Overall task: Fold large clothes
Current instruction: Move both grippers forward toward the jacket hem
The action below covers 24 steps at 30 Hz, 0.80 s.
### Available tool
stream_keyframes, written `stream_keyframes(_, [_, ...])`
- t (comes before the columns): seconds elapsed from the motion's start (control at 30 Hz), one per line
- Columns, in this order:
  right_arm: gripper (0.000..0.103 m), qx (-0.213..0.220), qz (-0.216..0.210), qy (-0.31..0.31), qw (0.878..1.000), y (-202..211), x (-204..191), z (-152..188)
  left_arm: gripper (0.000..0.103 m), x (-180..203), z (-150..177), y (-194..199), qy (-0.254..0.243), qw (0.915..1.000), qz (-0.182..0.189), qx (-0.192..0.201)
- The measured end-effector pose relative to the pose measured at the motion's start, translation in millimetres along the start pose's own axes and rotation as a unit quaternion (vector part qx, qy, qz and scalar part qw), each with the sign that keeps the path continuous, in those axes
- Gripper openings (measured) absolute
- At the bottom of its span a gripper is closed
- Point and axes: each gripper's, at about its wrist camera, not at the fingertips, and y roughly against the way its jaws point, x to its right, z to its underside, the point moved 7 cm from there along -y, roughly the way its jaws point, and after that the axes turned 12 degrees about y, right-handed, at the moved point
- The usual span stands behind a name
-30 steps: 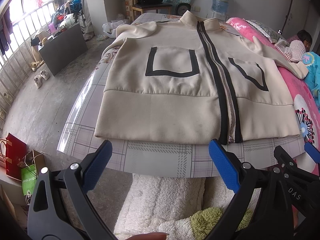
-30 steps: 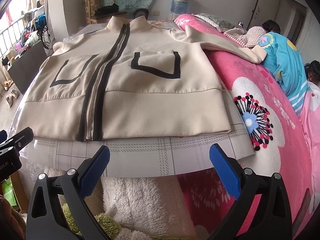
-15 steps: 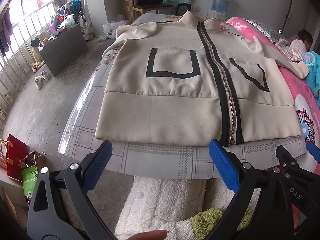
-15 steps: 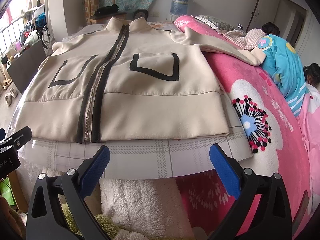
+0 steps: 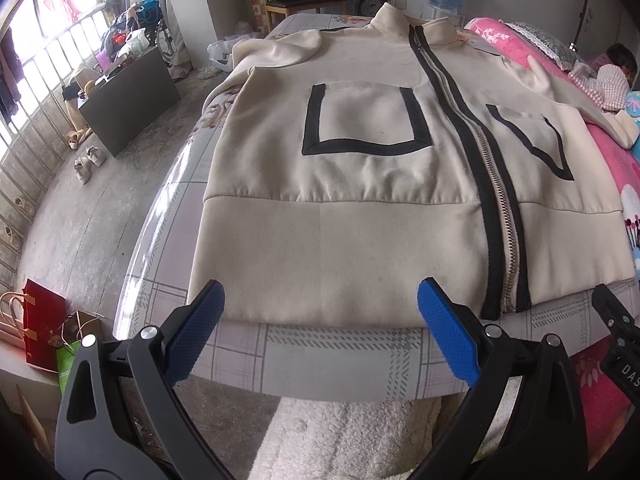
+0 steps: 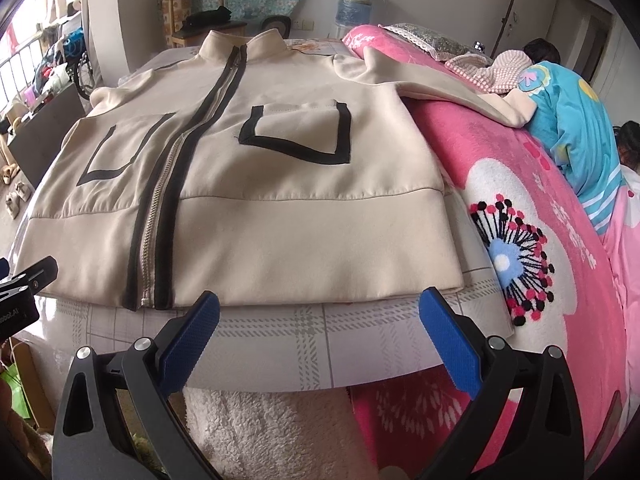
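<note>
Both grippers are nearer the cream zip-front jacket with black-outlined pockets (image 5: 360, 184) than 1 s ago. In the left wrist view the left gripper (image 5: 320, 320) now has its 2 blue pad tips overlapping the jacket's bottom hem, where a strip of the grey plaid bed sheet (image 5: 328, 364) separated them before. In the right wrist view the right gripper (image 6: 320, 320) likewise reaches the hem, and the jacket fills more of each frame.
</note>
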Motion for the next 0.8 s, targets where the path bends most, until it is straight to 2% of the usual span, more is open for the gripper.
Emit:
stream_keyframes(0.17, [0.097, 0.005, -0.003, -0.003, 1.000, -15.5, 6.4, -10.9, 0.094, 0.1, -17.5, -21.5, -0.015, 0.9996, -0.024, 0.005])
stream_keyframes(0.37, [0.097, 0.006, -0.027, 0.001, 1.000, -42.7, 0.0, -27.1, 0.094, 6.7, -31.9, -49.4, -0.037, 0.9983, -0.044, 0.006])
stream_keyframes(0.57, [0.097, -0.012, -0.037, 0.016, 0.999, -68.8, -10.9, -31.0, 0.095, 9.3, -36.4, -53.5, -0.051, 0.9972, -0.044, 0.031])
stream_keyframes(0.67, [0.097, -0.005, -0.046, 0.014, 0.999, -71.9, -11.0, -31.2, 0.095, 9.3, -35.8, -52.6, -0.057, 0.9968, -0.040, 0.039])
stream_keyframes(0.8, [0.097, -0.003, -0.061, 0.007, 0.998, -74.1, -8.6, -29.9, 0.095, 7.7, -35.7, -53.4, -0.052, 0.9976, -0.030, 0.035])
